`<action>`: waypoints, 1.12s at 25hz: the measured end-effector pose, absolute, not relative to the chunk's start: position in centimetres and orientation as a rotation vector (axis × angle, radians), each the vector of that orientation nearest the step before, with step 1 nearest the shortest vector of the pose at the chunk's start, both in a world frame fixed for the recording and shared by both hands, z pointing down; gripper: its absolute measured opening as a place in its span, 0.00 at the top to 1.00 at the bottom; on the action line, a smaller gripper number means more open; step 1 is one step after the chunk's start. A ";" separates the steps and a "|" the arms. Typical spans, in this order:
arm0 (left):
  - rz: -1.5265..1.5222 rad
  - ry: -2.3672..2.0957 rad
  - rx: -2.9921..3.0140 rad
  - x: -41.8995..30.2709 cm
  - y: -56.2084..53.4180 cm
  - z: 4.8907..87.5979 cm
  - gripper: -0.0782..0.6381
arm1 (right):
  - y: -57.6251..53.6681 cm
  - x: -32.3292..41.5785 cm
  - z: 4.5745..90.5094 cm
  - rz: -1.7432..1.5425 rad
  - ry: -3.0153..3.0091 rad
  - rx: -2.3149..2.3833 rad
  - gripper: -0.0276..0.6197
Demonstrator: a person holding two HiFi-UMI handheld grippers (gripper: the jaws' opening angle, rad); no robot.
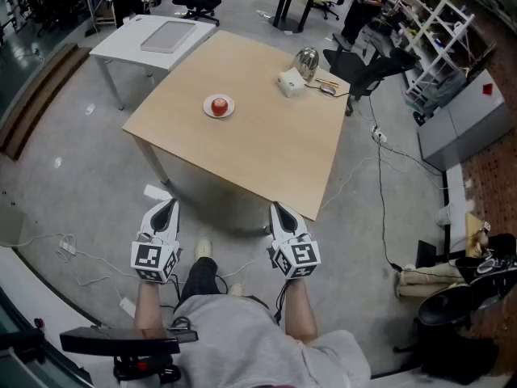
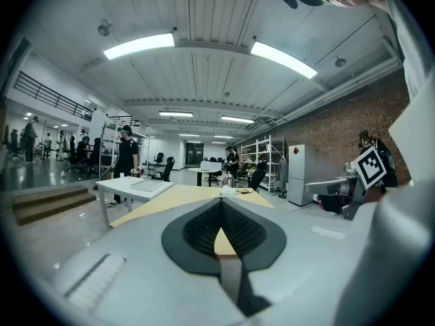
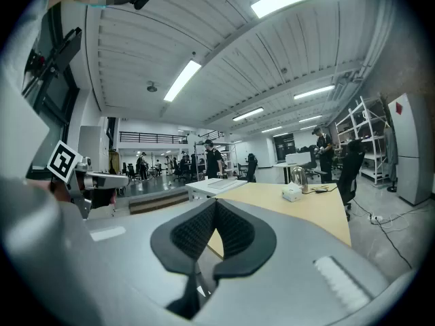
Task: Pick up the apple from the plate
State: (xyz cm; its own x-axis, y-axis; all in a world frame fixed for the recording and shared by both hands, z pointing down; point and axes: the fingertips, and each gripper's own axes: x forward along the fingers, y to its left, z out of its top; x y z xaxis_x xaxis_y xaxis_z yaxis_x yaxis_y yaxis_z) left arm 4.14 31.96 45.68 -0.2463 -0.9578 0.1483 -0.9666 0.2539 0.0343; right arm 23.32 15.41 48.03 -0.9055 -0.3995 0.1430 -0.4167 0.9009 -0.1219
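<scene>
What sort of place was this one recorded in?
Probably an open-plan office or lab workspace: several desks and office chairs, metal shelving by a brick wall, and long strip lights overhead.

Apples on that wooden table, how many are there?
1. The apple sits on a small white plate, toward the table's left side; nothing seems to hide another.

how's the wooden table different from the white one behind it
The wooden table is tan and looks larger; the white table is smaller. The wooden table holds a plate with a red apple plus small items at its far corner; the white table holds a flat grey slab. Both have plain rectangular tops.
</scene>
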 end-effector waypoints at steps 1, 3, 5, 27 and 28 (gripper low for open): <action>0.092 -2.374 1.833 4.1 31.7 45.4 0.86 | 15.2 23.2 48.1 0.227 -2.948 0.636 0.95; 0.084 -2.372 1.828 3.8 31.4 45.2 0.86 | 14.9 22.9 48.2 0.227 -2.944 0.638 0.95; 0.078 -2.368 1.826 3.2 31.2 45.5 0.86 | 14.8 22.4 48.5 0.227 -2.940 0.637 0.95; 0.080 -2.357 1.814 -7.4 27.0 45.1 0.86 | 10.3 11.7 47.5 0.237 -2.927 0.632 0.95; 0.076 -2.351 1.822 -8.1 26.7 45.2 0.86 | 10.1 11.1 47.6 0.238 -2.923 0.640 0.95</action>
State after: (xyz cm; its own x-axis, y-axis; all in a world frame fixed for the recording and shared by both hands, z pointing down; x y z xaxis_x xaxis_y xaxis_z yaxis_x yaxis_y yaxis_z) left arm -8.07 26.68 45.23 -0.2416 -0.9568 0.1620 -0.9652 0.2541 0.0616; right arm 11.05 10.14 47.59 -0.8996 -0.4024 0.1695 -0.4245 0.8969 -0.1237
